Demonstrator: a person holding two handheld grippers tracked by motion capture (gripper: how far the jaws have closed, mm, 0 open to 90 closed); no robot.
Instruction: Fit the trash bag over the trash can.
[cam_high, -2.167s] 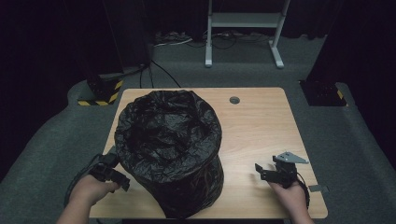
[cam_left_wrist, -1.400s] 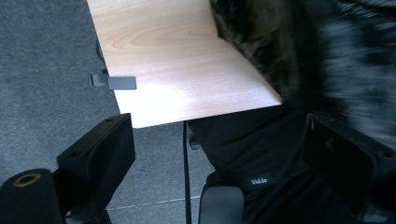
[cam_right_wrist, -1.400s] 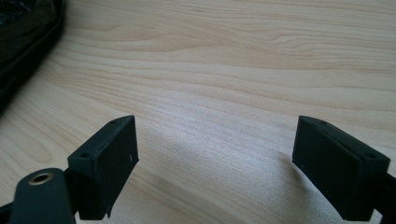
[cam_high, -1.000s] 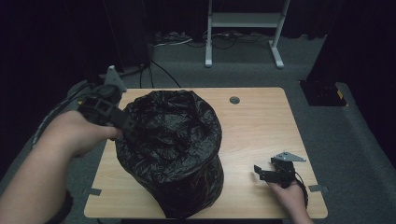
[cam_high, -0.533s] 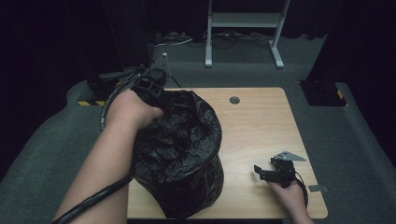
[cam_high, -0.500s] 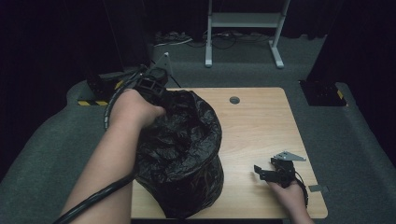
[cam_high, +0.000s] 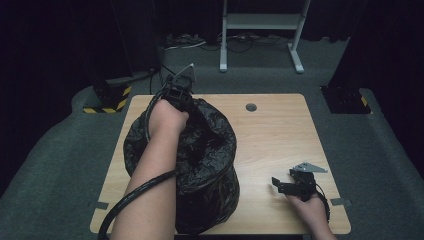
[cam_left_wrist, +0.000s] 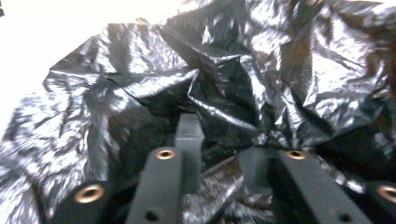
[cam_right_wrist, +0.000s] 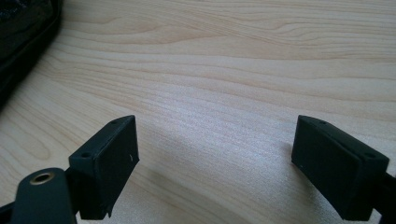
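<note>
A black plastic bag (cam_high: 200, 165) lines a round bin on the wooden table (cam_high: 280, 130), its crinkled film folded over the rim. My left gripper (cam_high: 189, 109) reaches over the bag to its far rim. In the left gripper view the left gripper (cam_left_wrist: 222, 151) has just been closing, and a bunched fold of the bag (cam_left_wrist: 280, 79) sits pinched between its jaws. My right gripper (cam_high: 279, 184) rests near the table's front right, jaws wide apart. In the right gripper view the right gripper (cam_right_wrist: 215, 154) has only bare wood between its jaws.
A round cable hole (cam_high: 251, 107) sits in the table's far middle. A white stand (cam_high: 260, 30) and cables lie on the floor behind. A yellow-and-black striped block (cam_high: 107, 102) is off the table's far left corner. The left gripper's cable (cam_high: 135, 192) trails along the forearm.
The left hand has travelled from the bag's left side across to its far rim and lowered onto it. Its jaws have narrowed onto the film. The right gripper has stayed put.
</note>
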